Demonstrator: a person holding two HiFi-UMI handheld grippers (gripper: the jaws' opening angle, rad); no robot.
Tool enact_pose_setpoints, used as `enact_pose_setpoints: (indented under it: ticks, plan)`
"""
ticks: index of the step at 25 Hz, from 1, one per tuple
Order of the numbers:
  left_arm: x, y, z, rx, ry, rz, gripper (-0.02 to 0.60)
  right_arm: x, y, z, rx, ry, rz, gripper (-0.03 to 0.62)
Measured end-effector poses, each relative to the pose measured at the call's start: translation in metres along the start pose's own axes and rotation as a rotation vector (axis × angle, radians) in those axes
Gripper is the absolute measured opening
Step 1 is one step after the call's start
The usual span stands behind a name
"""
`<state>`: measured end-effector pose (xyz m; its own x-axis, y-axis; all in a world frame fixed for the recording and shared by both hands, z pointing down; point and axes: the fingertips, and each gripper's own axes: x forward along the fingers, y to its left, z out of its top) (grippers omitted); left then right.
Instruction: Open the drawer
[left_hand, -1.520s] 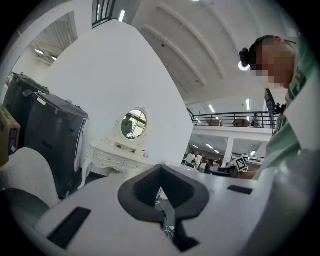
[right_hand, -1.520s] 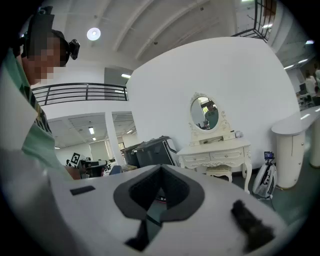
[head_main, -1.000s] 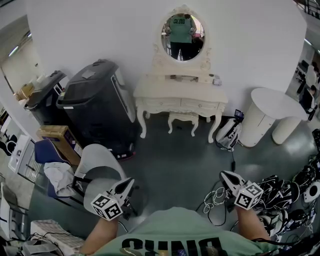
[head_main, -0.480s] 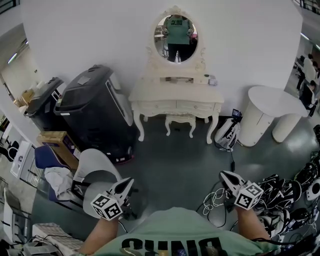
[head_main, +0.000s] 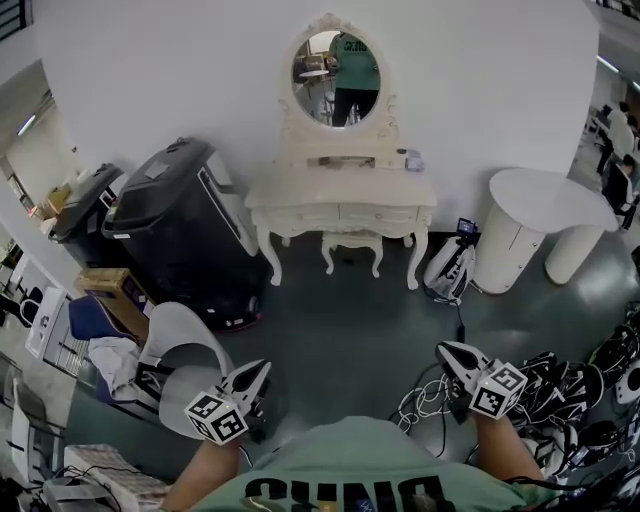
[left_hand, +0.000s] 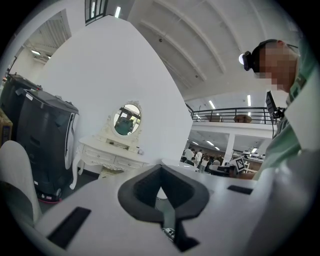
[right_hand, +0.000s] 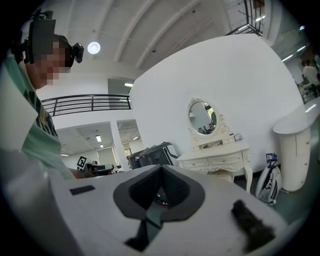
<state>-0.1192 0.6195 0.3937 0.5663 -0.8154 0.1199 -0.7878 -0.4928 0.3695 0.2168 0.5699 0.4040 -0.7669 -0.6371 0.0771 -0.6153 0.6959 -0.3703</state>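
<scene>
Cream dressing table (head_main: 340, 190) on grey floor (head_main: 350, 330)

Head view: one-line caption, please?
Cream dressing table ahead, drawers closed; left gripper and right gripper both shut and empty.

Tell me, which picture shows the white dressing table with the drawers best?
The head view: the dressing table stands whole and unblocked, both drawer fronts facing the camera. The right gripper view shows it smaller, with its legs partly hidden. The left gripper view shows it smaller still, off to the left.
</scene>
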Motion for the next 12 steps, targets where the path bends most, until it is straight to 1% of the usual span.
enact_pose_setpoints:
  ticks: [3,6,9,12]
  plan:
    - [0.010,-0.004,-0.005,-0.003,0.014,-0.001,0.009,-0.001,-0.012,-0.003,0.018,0.009,0.001,0.012]
    - [0.016,0.007,-0.006,-0.014,0.017,0.003,0.009,0.010,-0.019,-0.006,0.029,0.021,0.002,0.012]
    - [0.022,0.032,-0.004,-0.035,0.014,0.004,0.009,0.033,-0.022,-0.006,0.026,0.038,0.000,0.012]
    - [0.031,0.069,0.003,-0.051,0.010,-0.012,0.009,0.073,-0.022,-0.004,0.009,0.055,0.001,0.012]
